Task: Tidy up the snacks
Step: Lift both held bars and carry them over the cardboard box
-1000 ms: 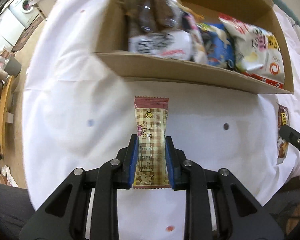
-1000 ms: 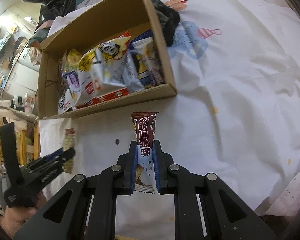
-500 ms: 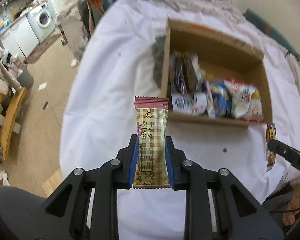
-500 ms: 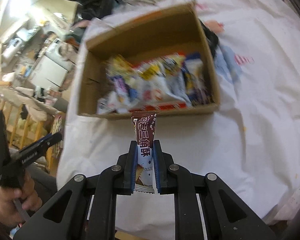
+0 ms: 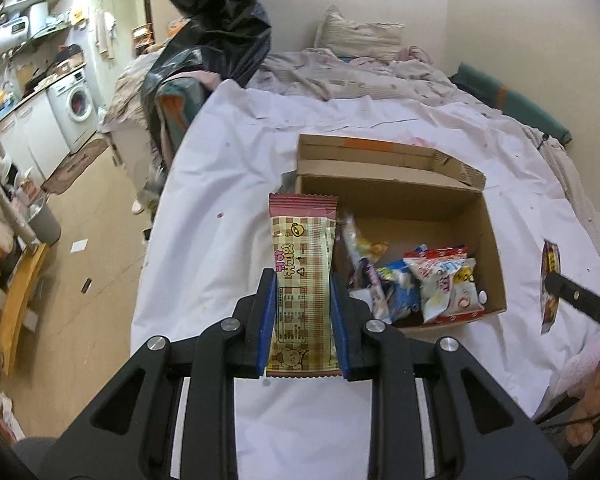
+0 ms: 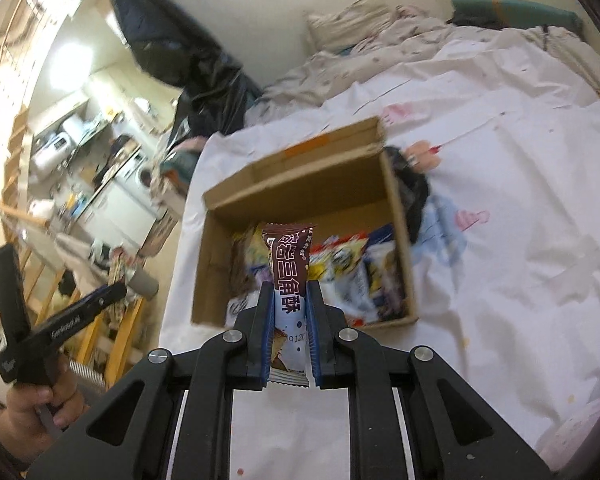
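Left gripper (image 5: 303, 296): its 2 blue pads pinch a checked beige snack packet (image 5: 302, 276) by its long edges; the packet stands lengthwise between the fingers, its pink crimped end pointing away from the camera.
Right gripper (image 6: 290, 320): pressed onto a dark brown snack packet (image 6: 289, 268) with white characters; the lower end of the wrapper, pale blue, shows between the pads.
Cardboard box (image 5: 488, 232): open at the top, resting on the white sheet (image 5: 220, 240) of a bed; its far flap stands up.
Box contents: several snack bags (image 5: 444, 284) lie heaped against the near wall, among them 1 white bag with red trim and 1 blue bag; the far half of the floor is bare cardboard.
Position of held packets: both hang in the air in front of the box, above the sheet; in each wrist view the packet's far end overlaps the box's near side.
Cross-views: the right gripper enters the left wrist view at the right edge (image 5: 580, 304), its brown packet seen edge-on; the left gripper appears at the lower left of the right wrist view (image 6: 116, 291), gripped by a hand (image 6: 36, 408).
Dark cloth (image 6: 414, 196): lies on the sheet, touching the box's right wall.
Surroundings: a rumpled quilt (image 5: 360, 76) and pillow (image 5: 360, 40) beyond the box; a washing machine (image 5: 74, 106) at the far left.
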Demonstrator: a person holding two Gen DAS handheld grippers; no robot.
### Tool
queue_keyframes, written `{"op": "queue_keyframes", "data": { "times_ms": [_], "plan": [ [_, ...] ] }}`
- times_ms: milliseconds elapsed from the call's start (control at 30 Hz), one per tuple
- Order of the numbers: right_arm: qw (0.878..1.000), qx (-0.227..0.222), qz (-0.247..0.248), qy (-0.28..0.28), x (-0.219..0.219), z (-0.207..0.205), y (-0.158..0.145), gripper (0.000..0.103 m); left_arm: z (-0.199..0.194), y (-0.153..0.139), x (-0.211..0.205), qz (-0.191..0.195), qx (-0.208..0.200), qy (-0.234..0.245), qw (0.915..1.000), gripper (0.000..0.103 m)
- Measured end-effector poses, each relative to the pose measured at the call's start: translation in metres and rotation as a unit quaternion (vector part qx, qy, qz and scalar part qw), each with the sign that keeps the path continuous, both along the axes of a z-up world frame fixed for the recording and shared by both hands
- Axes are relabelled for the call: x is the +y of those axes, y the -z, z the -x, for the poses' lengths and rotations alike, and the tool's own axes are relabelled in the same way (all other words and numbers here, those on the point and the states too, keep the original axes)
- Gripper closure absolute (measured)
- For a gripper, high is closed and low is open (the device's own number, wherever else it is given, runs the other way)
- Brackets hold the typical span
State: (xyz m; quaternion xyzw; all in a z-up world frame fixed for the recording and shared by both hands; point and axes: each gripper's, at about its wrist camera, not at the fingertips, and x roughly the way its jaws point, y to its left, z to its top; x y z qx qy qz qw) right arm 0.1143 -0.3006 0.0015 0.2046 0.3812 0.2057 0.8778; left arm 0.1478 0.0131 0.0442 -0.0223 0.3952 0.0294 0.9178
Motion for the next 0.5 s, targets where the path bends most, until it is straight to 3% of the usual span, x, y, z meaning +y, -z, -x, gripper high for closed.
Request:
{"op": "queue_keyframes", "data": {
  "times_ms": [300,500],
  "plan": [
    [0.999,0.012,-0.006,0.035,-0.021,-0.037,0.003,0.087,-0.037,0.007,-0.016,0.009,0.002,0.023,0.9997,0.081],
    [0.999,0.021,0.028,0.025,-0.009,-0.06,0.011,0.087,-0.06,0.016,-0.023,0.018,0.012,0.032,0.9993,0.081]
  ]
}}
